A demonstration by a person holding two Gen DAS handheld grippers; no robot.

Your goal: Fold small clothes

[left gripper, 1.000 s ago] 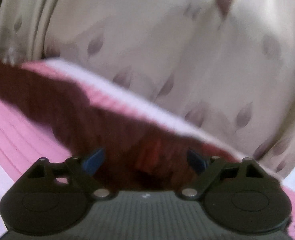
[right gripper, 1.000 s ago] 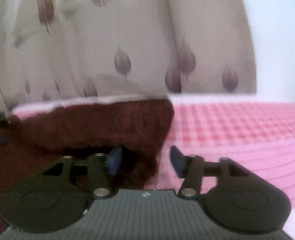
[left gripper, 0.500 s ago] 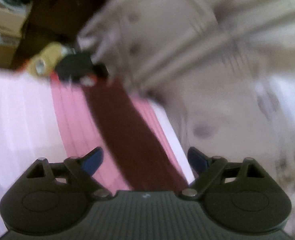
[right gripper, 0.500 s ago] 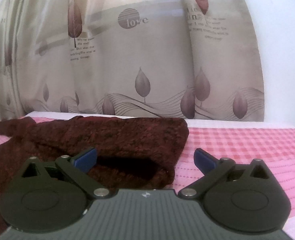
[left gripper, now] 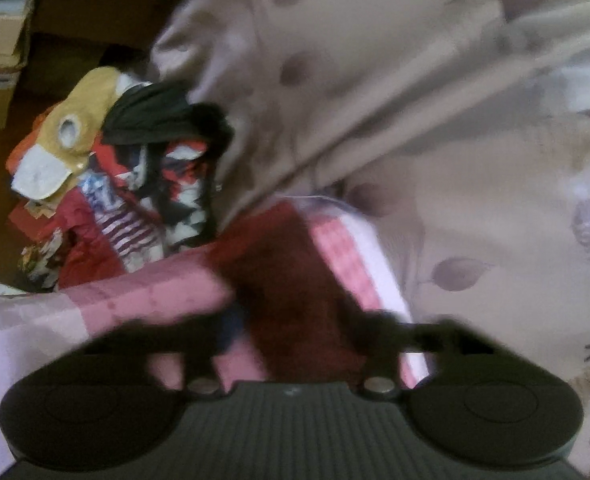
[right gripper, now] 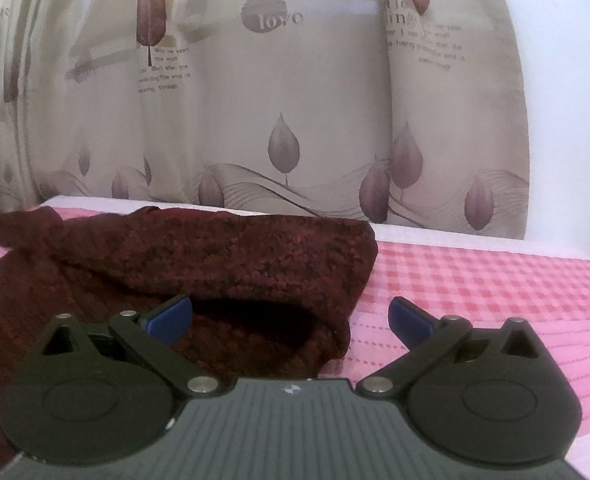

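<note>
Left wrist view, blurred: the left gripper (left gripper: 295, 332) is closing its jaws, with the maroon knit garment (left gripper: 291, 292) between them at six o'clock on the pink checked bedsheet (left gripper: 135, 296). Right wrist view: the right gripper (right gripper: 291, 316) is released wide over the garment's folded edge. The knit looks soft, light and limp; a doubled hem probably gives the best hold.

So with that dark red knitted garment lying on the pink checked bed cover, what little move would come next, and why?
Probably the right gripper eases forward and closes on the dark red knitted garment: its jaws stand wide open around the folded edge without pinching it. The left gripper's jaws are closing over the same garment, though blur hides any grip.
</note>
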